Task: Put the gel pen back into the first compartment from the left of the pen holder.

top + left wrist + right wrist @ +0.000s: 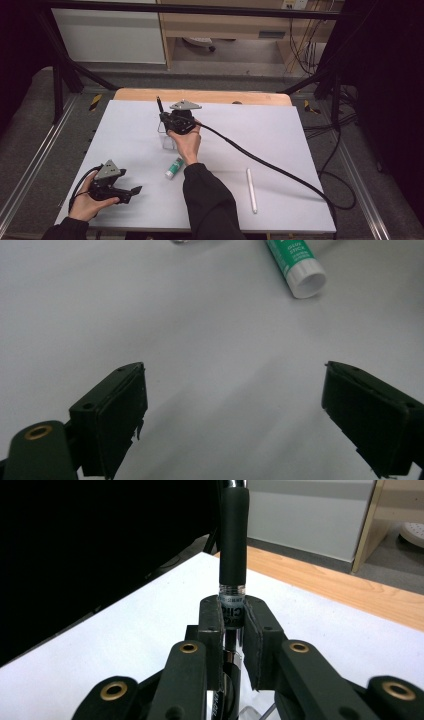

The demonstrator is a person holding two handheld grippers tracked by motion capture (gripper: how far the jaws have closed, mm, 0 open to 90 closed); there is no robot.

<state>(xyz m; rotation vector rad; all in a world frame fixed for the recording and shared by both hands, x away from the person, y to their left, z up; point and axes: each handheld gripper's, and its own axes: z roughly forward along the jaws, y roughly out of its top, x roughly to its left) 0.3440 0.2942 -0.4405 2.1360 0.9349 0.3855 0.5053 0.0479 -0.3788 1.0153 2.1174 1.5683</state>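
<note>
Noted: right gripper [232, 625] jaws clamped on black pen [233, 545], label partly hidden; left gripper [235, 410] jaws wide apart, nothing between; green tube [296, 262] marked "GLUE STICK" on surface [200, 330].

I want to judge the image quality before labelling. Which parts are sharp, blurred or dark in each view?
High view: even light on the white table, dark surroundings, the white pen is clear. Left gripper view: the glue stick is fairly sharp, the near jaws are soft, with faint shadows under them. Right gripper view: the black pen clamped in the right gripper is sharp; the left background is nearly black.
</note>
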